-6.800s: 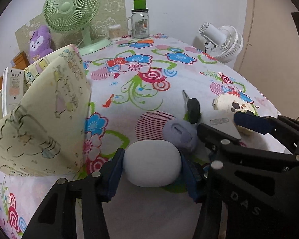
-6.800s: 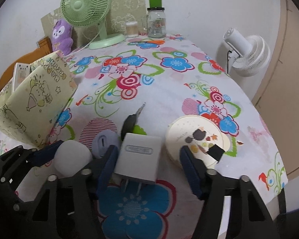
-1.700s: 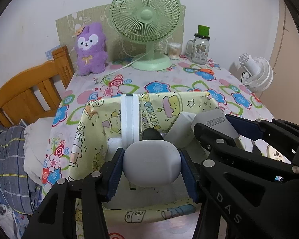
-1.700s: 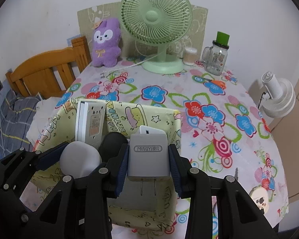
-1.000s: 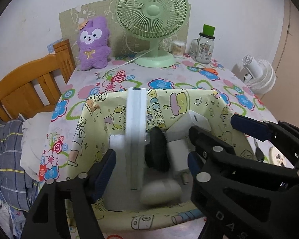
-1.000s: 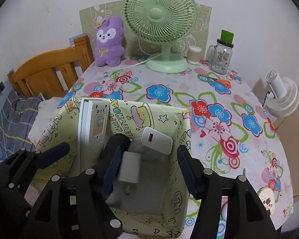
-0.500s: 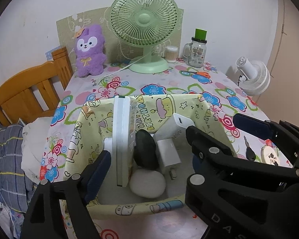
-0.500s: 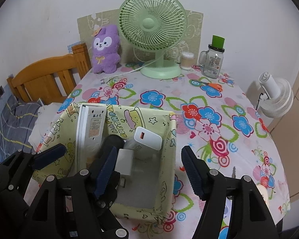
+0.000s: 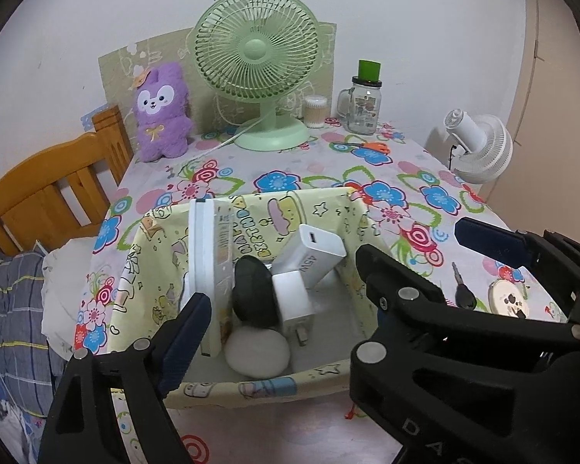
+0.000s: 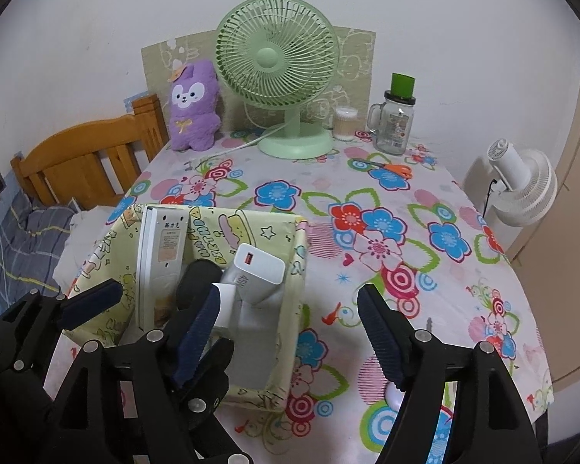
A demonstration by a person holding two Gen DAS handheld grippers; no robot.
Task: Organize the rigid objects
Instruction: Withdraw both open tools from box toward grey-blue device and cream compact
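**Over the fabric bin, both pairs of jaws stand wide and empty**

On the desk (image 10: 437, 270) with its flowered cloth sits a yellow cartoon-print fabric bin (image 9: 251, 386), and the task's things lie inside it. A white remote control (image 9: 207, 270) stands on edge against the bin's left side. Beside it is a black oval case (image 9: 253, 294), then a small white charger (image 9: 294, 301) with its prongs toward the camera, and a larger white power adapter (image 9: 313, 255) leaning over it. A white pebble-shaped case (image 9: 257, 352) rests on the bin floor at the near wall.

The left gripper (image 9: 274, 332) hovers above the bin; its jaws have just been opening and hold nothing, the white case lying loose below them. The right gripper (image 10: 286, 332) hangs over the bin's right edge, its jaws likewise just opening, with nothing between them.

Outside the bin, a black key (image 9: 464, 297) and a round tin (image 9: 510, 301) lie on the cloth to the right. A green fan (image 10: 278, 65) stands at the back.
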